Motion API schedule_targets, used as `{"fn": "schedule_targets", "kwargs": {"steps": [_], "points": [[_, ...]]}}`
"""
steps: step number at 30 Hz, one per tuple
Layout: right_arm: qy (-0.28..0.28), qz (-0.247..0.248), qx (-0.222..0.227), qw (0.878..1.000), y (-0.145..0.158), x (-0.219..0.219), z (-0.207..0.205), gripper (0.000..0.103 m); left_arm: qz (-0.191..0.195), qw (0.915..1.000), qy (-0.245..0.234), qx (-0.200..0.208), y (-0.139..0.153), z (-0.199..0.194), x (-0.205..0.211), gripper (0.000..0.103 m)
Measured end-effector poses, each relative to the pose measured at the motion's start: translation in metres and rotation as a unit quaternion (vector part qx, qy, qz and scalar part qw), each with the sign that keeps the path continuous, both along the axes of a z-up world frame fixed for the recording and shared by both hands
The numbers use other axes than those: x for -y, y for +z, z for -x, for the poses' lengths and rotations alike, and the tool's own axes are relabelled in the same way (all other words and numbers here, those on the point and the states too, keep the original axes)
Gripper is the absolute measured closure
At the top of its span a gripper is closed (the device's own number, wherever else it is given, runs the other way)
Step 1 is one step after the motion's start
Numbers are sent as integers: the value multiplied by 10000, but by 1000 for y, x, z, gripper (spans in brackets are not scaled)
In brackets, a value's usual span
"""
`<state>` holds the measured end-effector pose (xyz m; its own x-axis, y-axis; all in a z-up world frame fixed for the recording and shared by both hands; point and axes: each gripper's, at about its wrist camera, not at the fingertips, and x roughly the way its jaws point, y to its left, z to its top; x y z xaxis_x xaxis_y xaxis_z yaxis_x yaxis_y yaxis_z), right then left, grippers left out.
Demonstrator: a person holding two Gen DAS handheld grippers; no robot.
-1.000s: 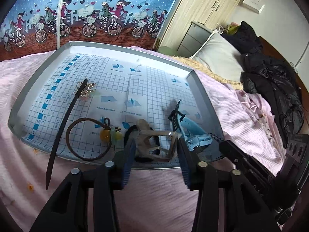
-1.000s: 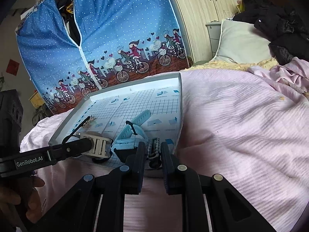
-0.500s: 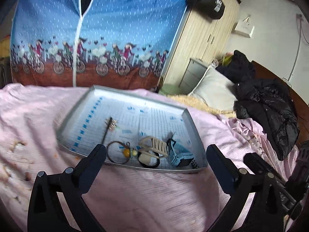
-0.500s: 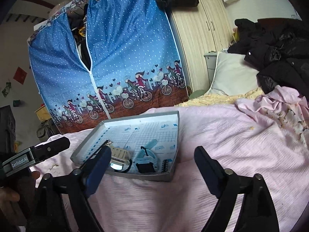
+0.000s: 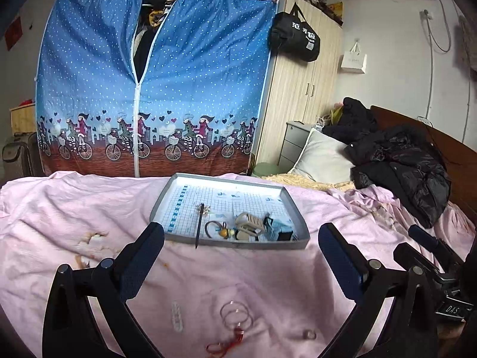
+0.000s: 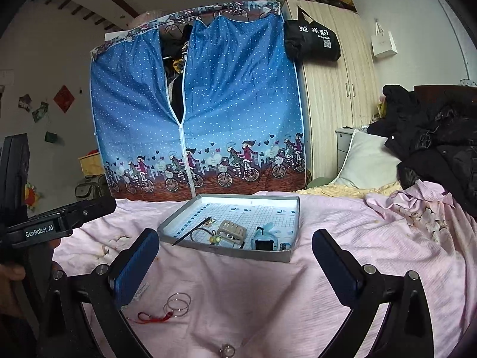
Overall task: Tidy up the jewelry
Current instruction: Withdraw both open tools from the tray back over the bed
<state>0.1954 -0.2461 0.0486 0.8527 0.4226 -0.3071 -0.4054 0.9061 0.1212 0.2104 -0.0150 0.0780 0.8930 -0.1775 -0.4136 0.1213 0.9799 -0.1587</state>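
Jewelry is split between two places: several pieces sit clustered along the near edge of the grey tray [image 5: 229, 243], including a black strap [image 5: 199, 223] overhanging its rim, while thin ring bangles with a red cord [image 5: 235, 317] and a small ring [image 5: 310, 334] lie loose on the pink bedspread [image 5: 74, 208] at lower centre of the frame. Both the left gripper [image 5: 241, 265] and the right gripper [image 6: 235, 265] hover spread wide and empty, probably ready for the loose pieces. The tray's far half is bare, and the open bedspread around it gives free approach.
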Motion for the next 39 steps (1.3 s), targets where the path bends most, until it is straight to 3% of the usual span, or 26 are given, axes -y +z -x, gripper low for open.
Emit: {"fn": "schedule_targets", "kwargs": {"steps": [9, 15, 22, 28, 32, 39], "points": [[74, 218, -336, 9992, -25, -13, 58, 0, -94, 9987, -338, -379, -26, 53, -16, 2], [135, 268, -931, 9952, -50, -21, 72, 0, -79, 9972, -390, -636, -48, 76, -26, 2], [255, 420, -1493, 9876, -75, -34, 67, 0, -77, 9937, -394, -1044, -74, 80, -39, 2], [247, 187, -1978, 9797, -88, -28, 52, 0, -36, 9867, -423, -1572, -94, 71, -42, 2], [254, -39, -2213, 9749, -93, -21, 45, 0, -92, 9840, -546, -1696, -101, 68, -39, 2], [739, -29, -2609, 9625, -97, -25, 16, 0, -10, 9737, -625, -2191, -118, 47, -38, 2]]}}
